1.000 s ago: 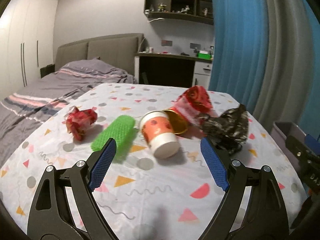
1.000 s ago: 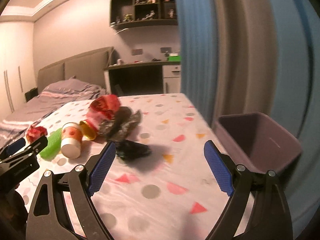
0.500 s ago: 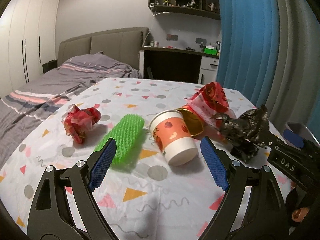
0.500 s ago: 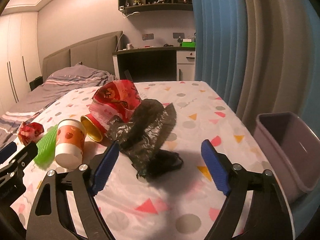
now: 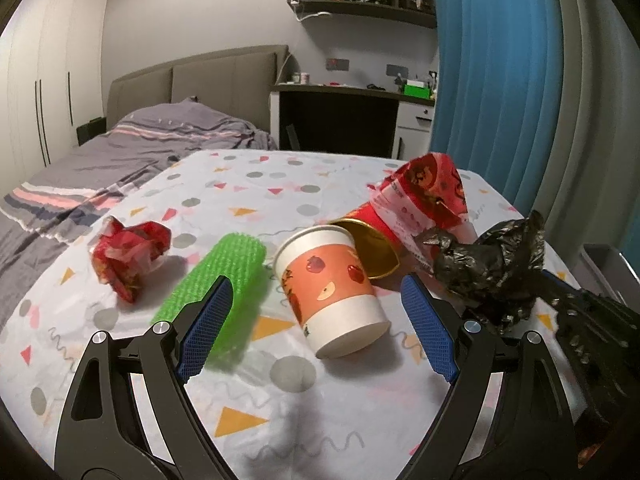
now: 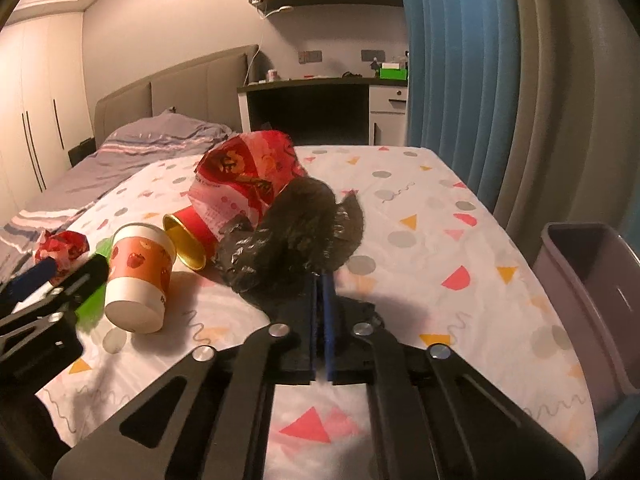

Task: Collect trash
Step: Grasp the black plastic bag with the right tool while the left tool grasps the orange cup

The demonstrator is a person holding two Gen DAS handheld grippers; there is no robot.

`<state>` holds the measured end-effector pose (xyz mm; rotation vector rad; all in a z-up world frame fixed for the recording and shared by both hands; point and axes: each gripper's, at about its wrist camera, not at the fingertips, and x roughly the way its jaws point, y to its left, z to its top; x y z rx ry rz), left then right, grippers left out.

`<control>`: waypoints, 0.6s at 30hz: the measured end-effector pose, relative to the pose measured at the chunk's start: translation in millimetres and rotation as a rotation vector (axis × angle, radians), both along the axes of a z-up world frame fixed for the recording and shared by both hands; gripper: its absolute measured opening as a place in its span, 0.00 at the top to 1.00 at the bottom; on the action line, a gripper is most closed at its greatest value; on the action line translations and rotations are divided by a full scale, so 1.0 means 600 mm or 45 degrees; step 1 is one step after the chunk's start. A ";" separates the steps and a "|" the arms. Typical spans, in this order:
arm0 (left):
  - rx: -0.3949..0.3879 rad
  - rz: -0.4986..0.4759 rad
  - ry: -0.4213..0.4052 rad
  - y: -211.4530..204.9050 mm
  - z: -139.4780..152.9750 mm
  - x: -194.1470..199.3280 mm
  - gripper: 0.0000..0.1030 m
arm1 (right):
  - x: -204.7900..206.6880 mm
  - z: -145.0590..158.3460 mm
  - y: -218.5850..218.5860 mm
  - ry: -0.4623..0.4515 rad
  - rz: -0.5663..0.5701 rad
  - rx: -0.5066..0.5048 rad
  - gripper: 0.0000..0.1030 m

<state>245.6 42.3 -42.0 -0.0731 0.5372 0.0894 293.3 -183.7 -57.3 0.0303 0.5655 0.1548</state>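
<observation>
Bench (image 5: 320, 412) under a white cloth with dots and triangles fills most of both views, with a bed (image 5: 132, 148) beyond its far left edge and a blue curtain (image 5: 492, 80) to the right. Off the bench's right edge stands a grey bin (image 6: 592, 280), seen from the right wrist.

Trash lies in a loose row across the middle of the cloth. A black bag (image 6: 296, 236), crumpled, sits at the right end of the row; the right gripper (image 6: 320, 320) has its fingers pressed together on the bag's near edge, so the bag is pinched between the blue pads. Behind the bag and touching it is a red printed wrapper (image 5: 424, 196), standing up over a red can (image 5: 372, 236) that lies on its side with its gold mouth facing the camera. Just beside the can lies a cup (image 5: 332, 284), tipped over, its orange band with fruit prints uppermost and its white base nearest the camera. Left of the cup lies a green mesh sleeve (image 5: 224, 276), and left of that, apart from it, a small red wad (image 5: 128, 256).

The left gripper (image 5: 316, 332) hangs low over the cloth with its fingers wide and holding nothing, the cup lying between them but untouched.
</observation>
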 end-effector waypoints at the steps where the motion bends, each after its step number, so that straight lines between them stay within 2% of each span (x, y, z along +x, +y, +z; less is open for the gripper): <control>1: -0.003 -0.001 0.010 0.000 -0.003 0.004 0.18 | -0.002 0.001 -0.002 -0.005 -0.002 0.006 0.99; 15: -0.100 -0.064 0.140 -0.004 -0.026 0.060 0.18 | -0.041 0.025 -0.040 -0.055 -0.032 0.072 0.99; 18: -0.132 -0.074 0.191 0.001 -0.035 0.071 0.25 | -0.046 0.028 -0.045 -0.061 -0.029 0.072 0.99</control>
